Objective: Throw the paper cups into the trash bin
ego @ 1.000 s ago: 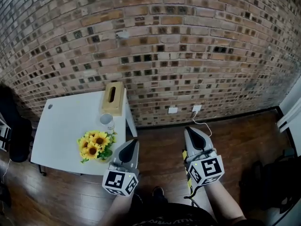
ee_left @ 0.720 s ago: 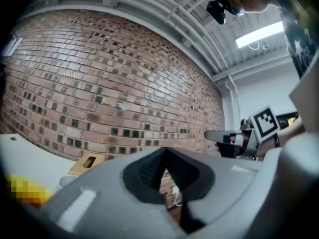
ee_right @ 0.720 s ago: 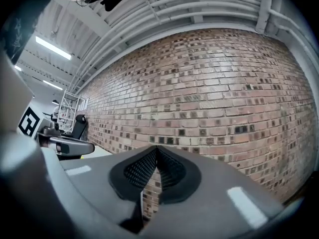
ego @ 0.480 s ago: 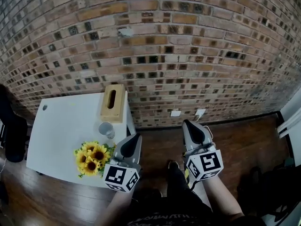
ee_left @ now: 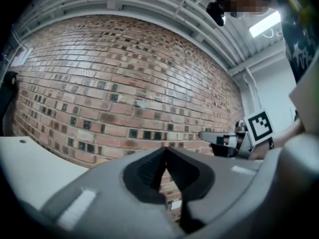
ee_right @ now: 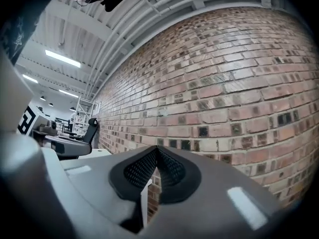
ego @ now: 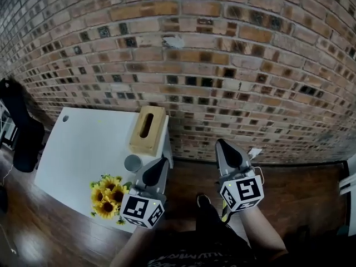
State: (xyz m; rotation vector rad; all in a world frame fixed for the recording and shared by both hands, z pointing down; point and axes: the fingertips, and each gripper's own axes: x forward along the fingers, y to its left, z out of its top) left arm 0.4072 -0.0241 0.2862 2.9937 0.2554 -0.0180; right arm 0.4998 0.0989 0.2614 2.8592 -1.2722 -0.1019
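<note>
A pale paper cup (ego: 132, 163) stands upright on the white table (ego: 83, 149), between a wooden tissue box (ego: 147, 129) and a bunch of sunflowers (ego: 108, 196). My left gripper (ego: 164, 160) is shut and empty; it points level at the brick wall, its tip just right of the cup, over the table's right edge. My right gripper (ego: 221, 143) is also shut and empty, over the wood floor well to the right of the table. The jaws meet at the tip in the left gripper view (ee_left: 165, 149) and in the right gripper view (ee_right: 157, 148). No trash bin is in view.
A brick wall (ego: 222, 65) rises close ahead, with a white wall socket (ego: 255, 152) low on it. At the far left a black chair (ego: 22, 132) stands beside the table. The person's legs and a shoe (ego: 203, 200) show over the dark wood floor (ego: 300, 188).
The view has swung left and nearer the wall. Both grippers have moved left toward the table, and the left one now reaches beside the cup. Both stay shut.
</note>
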